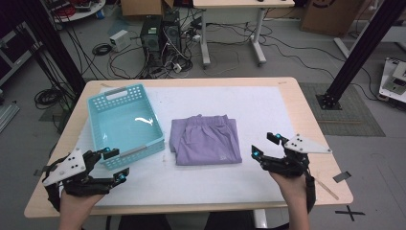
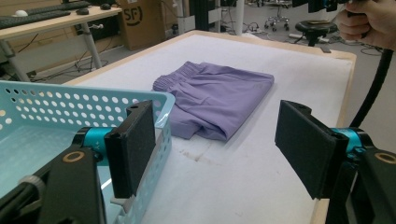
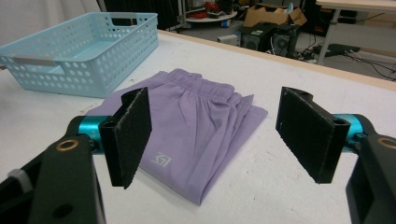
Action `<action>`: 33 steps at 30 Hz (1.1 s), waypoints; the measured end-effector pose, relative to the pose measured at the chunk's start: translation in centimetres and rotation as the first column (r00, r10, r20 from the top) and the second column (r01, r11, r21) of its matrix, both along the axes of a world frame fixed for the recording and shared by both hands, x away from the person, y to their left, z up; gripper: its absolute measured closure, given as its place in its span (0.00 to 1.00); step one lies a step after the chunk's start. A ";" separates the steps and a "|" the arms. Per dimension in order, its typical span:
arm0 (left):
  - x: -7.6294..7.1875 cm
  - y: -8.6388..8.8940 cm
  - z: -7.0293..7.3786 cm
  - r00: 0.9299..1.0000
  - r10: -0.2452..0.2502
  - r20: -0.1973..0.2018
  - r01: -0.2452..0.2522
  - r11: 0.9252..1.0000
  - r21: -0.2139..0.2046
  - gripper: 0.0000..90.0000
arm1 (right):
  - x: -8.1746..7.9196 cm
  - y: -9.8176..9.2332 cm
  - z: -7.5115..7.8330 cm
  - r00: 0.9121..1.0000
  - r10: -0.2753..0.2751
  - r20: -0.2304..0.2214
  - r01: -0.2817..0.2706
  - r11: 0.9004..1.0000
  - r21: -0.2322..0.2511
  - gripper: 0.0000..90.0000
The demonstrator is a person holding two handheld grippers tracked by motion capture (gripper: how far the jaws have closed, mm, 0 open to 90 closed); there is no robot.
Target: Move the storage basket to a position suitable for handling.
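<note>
Shorts point(image 1: 206, 139): lay folded mid-counter point(image 1: 268, 191), just right of basket point(image 1: 123, 124).
Left gripper point(image 1: 116, 165): jaws spread, empty, at basket's near corner.
Right gripper point(image 1: 265, 144): released, near shorts' right edge.
Right gripper view: small logo point(image 3: 163, 160) on shorts.

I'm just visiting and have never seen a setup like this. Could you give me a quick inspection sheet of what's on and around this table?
Surface: wooden table under a white mat, faintly stained.
Job's things: folded purple shorts at centre; empty light blue perforated basket beside them, apart.
Clutter: nothing seen on the mat.
Grippers: left gripper and right gripper both open, holding nothing, above the near edge.
Cables: black cable trailing from the right gripper; tangled cables on the floor.
Surroundings: computer towers, desk, cardboard boxes.
</note>
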State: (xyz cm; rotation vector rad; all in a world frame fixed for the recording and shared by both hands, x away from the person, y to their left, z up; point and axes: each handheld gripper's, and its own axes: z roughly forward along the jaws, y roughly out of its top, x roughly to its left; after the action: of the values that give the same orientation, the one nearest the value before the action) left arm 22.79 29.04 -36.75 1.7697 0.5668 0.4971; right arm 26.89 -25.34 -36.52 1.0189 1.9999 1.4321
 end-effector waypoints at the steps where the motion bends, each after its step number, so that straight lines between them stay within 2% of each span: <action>1: 0.0 0.0 0.0 1.000 0.002 -0.002 -0.002 1.000 -0.001 0.31 | 0.0 -0.1 0.0 1.000 0.002 0.001 -0.002 1.000 0.000 0.30; 14: -0.1 0.9 -0.1 1.000 0.029 -0.001 -0.029 1.000 -0.010 0.31 | 0.1 -0.3 0.0 1.000 -0.001 0.005 0.001 1.000 0.007 0.30; 19: -0.1 1.7 -0.2 0.998 0.065 -0.008 -0.065 0.997 -0.030 0.31 | 0.3 -0.1 0.0 1.000 0.000 0.001 0.000 1.000 0.008 0.30; 25: 0.1 2.2 -0.5 0.997 0.078 -0.015 -0.078 0.996 -0.036 0.32 | 0.4 0.0 0.0 1.000 0.008 0.008 -0.008 1.000 0.014 0.30; 30: 0.7 3.6 -0.6 0.986 0.155 -0.054 -0.159 0.985 -0.066 0.33 | 0.6 0.1 -0.1 1.000 0.012 0.010 -0.012 1.000 0.016 0.30; 33: 1.6 4.5 -0.9 0.975 0.211 -0.075 -0.215 0.975 -0.057 0.33 | 0.7 0.1 -0.2 1.000 0.009 0.011 -0.009 1.000 0.018 0.30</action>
State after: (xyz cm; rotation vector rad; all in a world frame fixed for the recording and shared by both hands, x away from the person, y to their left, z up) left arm 24.42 33.49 -37.63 1.6772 0.8189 0.5606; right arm 27.61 -25.28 -36.68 1.0083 1.9897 1.4596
